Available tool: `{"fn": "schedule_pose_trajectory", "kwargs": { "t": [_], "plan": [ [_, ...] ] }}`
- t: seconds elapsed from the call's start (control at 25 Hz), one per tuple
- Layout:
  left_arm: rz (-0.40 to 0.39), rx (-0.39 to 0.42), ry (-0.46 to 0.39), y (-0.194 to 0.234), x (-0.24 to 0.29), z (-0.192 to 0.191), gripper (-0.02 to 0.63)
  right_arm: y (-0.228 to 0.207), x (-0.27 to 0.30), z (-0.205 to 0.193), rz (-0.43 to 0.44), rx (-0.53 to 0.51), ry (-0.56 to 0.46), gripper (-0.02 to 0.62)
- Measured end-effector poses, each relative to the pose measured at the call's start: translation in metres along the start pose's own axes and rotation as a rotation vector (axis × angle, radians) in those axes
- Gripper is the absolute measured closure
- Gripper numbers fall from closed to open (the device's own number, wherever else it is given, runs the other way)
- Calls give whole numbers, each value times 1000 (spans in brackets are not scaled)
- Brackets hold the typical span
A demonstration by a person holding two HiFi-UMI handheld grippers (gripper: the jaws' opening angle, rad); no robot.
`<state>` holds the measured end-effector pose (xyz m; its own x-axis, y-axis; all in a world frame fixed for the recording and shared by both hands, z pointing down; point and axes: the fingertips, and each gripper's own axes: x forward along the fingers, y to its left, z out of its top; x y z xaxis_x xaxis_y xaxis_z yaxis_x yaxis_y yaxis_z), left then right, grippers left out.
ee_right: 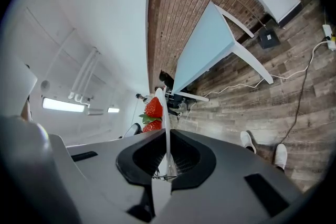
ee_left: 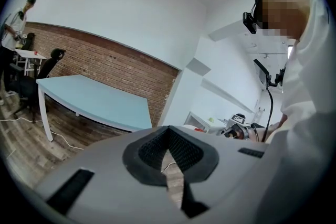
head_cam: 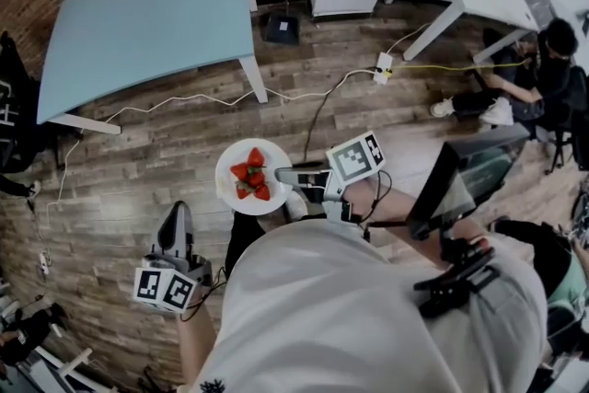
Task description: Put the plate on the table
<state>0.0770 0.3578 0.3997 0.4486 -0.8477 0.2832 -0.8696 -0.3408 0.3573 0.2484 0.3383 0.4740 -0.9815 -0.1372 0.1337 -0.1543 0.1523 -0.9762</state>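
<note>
One round white plate (head_cam: 230, 176) is up in the air in front of you, and it's carrying a small heap of red strawberries (head_cam: 252, 179) with green tops. From the head view it sits level above the wood-plank floor (head_cam: 138, 161), just beside your body and well apart from the light blue table (head_cam: 147, 14) further out.

Your right gripper (head_cam: 285, 177) has it by the rim on the side nearest you. In the right gripper view (ee_right: 167, 165) the jaws are squeezed almost together, with the plate (ee_right: 165, 128) running edge-on between them as a thin white line. The black pads press on it from both sides. The strawberries (ee_right: 153, 108) show on one face of that line, just past the jaw tips, and the blue table (ee_right: 207, 44) lies beyond them, over the floor.

Your left gripper (head_cam: 175, 221) hangs low at your left side, away from the plate. In the left gripper view (ee_left: 170, 165) its jaws are drawn in to a narrow slit. Only floor shows through the slit, nothing is between the pads, and the blue table (ee_left: 94, 99) stands ahead against the brick wall (ee_left: 115, 68).
</note>
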Motion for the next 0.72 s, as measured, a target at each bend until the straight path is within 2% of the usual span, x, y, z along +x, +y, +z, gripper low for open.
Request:
{"fn": "schedule_pose_trajectory", "kwargs": {
  "t": [0.24,0.44,0.6,0.72],
  "plan": [
    [6,-20,-21,52,6,16,604,0,46,29,-31,-24,4,571],
    [-24,-32,-44,105,20,45,604,12,95,61,-27,-28,-18,571],
    [-56,-40,-50,172,19,80,605,4,142,87,-137,-87,-13,571],
    [-67,-31,-56,216,13,103,604,5,166,97,-148,-116,-15,571]
  ]
}}
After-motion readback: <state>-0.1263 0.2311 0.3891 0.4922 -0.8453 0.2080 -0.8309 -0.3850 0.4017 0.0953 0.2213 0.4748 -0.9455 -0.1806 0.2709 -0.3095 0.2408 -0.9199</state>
